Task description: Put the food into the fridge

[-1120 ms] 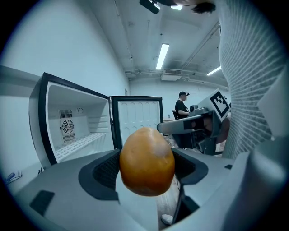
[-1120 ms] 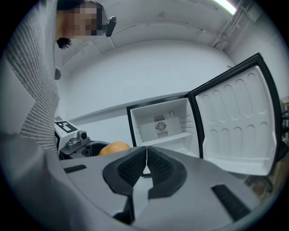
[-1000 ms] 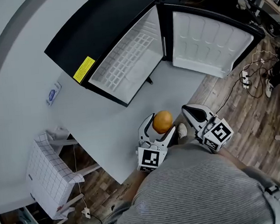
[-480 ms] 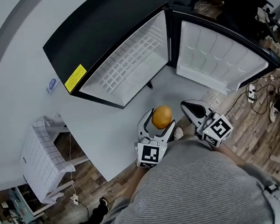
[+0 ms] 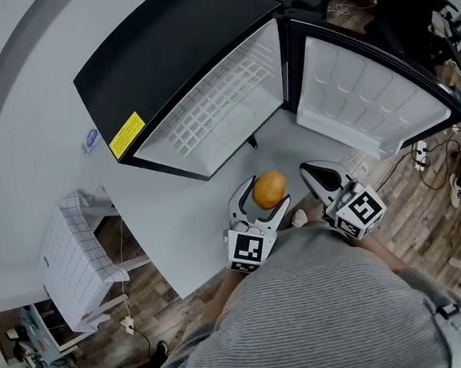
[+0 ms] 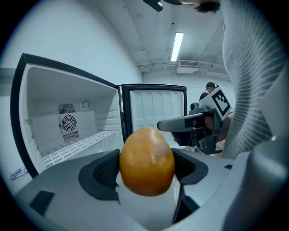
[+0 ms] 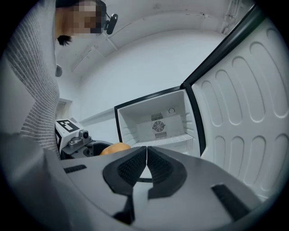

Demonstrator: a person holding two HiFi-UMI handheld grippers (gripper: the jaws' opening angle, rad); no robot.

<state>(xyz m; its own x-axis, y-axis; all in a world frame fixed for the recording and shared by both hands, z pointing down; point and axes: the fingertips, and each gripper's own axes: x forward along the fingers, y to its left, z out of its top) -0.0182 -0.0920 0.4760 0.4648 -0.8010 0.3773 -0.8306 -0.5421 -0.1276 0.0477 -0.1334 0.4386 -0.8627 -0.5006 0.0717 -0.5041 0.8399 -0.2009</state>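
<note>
left gripper (image 5: 261,198): jaws clamped on orange fruit (image 5: 269,189) | right gripper (image 5: 316,176): jaws together

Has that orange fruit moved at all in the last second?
Yes. The orange fruit, held in the left gripper, has edged nearer the open fridge.

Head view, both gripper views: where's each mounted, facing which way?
Head view: on the person's head, looking steeply down at the open fridge; shows the grey-sweatered torso, left claw shut on an orange, right claw shut, empty.
Left gripper view: on the left claw, facing the fridge interior past the orange; a sleeve at right.
Right gripper view: on the right claw, facing fridge and door; sleeve at left.
Shared: both gripper views show the fridge's fan and the other claw.
</note>
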